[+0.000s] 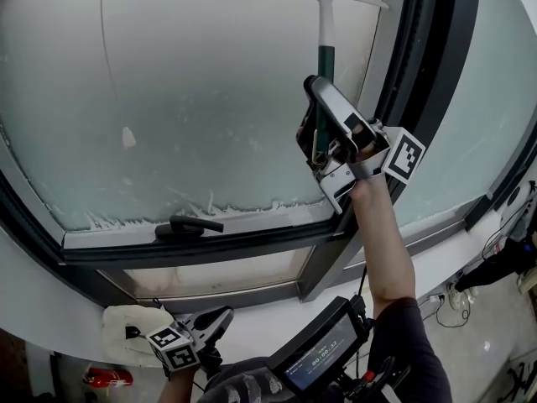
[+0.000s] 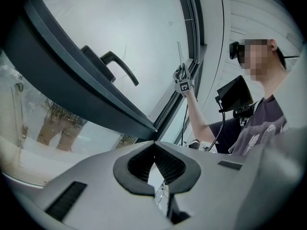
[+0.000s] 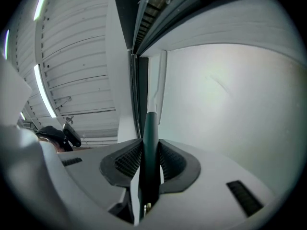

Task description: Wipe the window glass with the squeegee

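The squeegee (image 1: 325, 23) stands upright against the frosted window glass (image 1: 168, 99), its white blade at the top and its dark green handle below. My right gripper (image 1: 323, 133) is shut on that handle (image 3: 151, 128), which runs up between the jaws to the blade near the pane's dark frame. From the left gripper view the right gripper (image 2: 182, 83) appears small and far off, raised at the glass. My left gripper (image 1: 220, 317) hangs low by the sill, jaws shut with nothing between them (image 2: 154, 147).
A black window handle (image 1: 189, 225) sticks out from the lower frame. A white cloth (image 1: 130, 330) lies on the sill beside the left gripper. A dark mullion (image 1: 419, 57) borders the pane on the right. Cables (image 1: 453, 305) lie on the floor at right.
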`<state>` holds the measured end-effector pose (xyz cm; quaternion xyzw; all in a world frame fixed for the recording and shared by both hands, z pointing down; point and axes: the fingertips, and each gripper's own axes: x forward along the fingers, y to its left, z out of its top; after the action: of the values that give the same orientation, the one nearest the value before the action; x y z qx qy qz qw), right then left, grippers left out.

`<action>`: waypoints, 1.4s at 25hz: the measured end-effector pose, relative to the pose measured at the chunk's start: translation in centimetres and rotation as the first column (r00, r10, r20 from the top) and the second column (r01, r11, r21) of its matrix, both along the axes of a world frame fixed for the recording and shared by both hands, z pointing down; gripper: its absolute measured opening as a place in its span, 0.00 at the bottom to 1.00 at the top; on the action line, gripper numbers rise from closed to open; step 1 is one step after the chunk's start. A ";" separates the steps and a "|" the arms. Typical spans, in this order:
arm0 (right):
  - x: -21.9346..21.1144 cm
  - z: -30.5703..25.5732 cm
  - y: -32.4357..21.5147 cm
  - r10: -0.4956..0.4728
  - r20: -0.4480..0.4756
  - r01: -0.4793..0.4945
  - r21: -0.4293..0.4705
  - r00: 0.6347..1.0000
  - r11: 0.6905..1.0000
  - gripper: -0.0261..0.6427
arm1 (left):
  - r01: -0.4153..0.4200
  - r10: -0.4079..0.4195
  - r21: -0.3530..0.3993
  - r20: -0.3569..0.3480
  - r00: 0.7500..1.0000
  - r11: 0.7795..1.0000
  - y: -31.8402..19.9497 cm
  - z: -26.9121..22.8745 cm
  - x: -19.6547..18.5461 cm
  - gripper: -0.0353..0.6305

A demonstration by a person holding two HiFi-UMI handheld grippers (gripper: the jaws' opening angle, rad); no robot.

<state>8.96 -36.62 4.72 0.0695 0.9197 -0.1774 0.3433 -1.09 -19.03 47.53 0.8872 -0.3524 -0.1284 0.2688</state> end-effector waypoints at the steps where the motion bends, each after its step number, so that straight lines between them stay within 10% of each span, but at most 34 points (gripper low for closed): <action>1: 0.0 0.0 -0.1 0.003 0.000 -0.003 0.001 1.000 1.000 0.18 | -0.003 0.003 -0.001 0.002 1.000 1.000 0.1 -0.2 0.0 0.06; 35: -0.1 9.7 0.8 0.093 -0.006 -0.093 -0.047 0.996 0.995 0.18 | -0.023 0.023 -0.091 0.008 1.000 0.996 3.2 2.1 -2.2 0.06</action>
<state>8.90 -35.78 14.47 0.0181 0.9181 -0.1831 0.3512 -3.31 -15.78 49.63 0.8786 -0.3489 -0.1049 0.3087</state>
